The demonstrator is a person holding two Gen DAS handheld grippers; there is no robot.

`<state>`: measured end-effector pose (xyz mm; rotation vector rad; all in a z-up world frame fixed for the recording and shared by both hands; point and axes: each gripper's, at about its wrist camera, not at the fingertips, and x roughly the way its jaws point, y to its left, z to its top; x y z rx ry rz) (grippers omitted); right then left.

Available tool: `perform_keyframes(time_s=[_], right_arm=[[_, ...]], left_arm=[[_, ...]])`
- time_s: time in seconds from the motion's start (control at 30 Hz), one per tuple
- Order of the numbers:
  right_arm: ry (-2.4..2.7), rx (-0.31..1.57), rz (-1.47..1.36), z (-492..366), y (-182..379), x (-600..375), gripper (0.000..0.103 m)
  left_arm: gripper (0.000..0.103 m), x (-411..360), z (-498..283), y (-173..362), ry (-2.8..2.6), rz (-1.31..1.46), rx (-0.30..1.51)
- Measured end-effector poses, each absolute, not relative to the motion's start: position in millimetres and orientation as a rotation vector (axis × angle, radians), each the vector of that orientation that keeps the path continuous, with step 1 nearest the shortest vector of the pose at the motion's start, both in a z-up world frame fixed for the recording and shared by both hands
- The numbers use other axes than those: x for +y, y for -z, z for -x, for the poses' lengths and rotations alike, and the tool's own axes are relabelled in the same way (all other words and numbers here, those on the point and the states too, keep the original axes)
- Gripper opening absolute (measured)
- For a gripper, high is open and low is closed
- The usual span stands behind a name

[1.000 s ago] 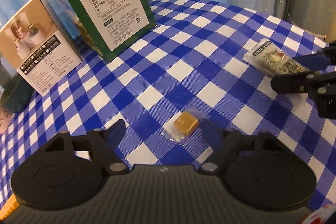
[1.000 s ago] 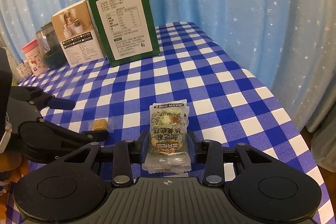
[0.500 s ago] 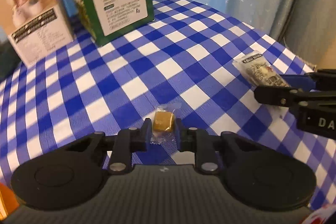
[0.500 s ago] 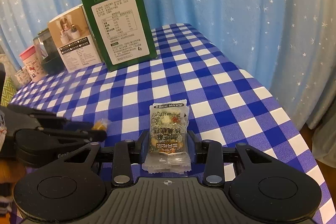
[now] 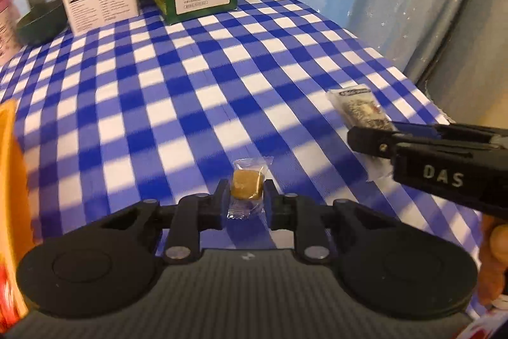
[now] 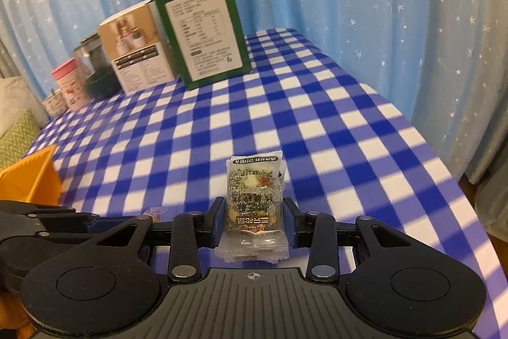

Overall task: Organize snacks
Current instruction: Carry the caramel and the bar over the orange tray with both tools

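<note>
White letters "DAS" stand on the black side of the right hand-held gripper [image 5: 371, 142]; printing on the snack packet [image 6: 254, 202] and green box [image 6: 203, 27] is too small to read.

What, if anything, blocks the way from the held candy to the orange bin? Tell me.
Nothing visible does. The left gripper is shut on the wrapped candy, and only bare checked tablecloth lies between it and the orange bin at the table's left edge.

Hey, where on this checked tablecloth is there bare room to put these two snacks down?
The tablecloth is bare from the green box forward to both grippers, and right to the curtain. Crowded: the back-left row of boxes and jars, and the orange bin at left.
</note>
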<state>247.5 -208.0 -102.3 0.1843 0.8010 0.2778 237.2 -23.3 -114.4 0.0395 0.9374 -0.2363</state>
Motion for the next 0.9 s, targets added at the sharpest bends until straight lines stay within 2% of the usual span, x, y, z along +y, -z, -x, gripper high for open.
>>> perform_keyframes(time_s=[0.57, 0.9], right_arm=[[-0.312, 0.853, -0.144, -113.2, 83.4, -190.7, 0.038], [-0.418, 0.809, -0.103, -78.5, 48.2, -148.0, 0.038]], left_arm=[[0.02, 15.8, -101.6, 74.4, 0.11, 0.122, 0.9], [0.02, 55.8, -51.8, 34.6, 0.024, 0.168, 0.839]])
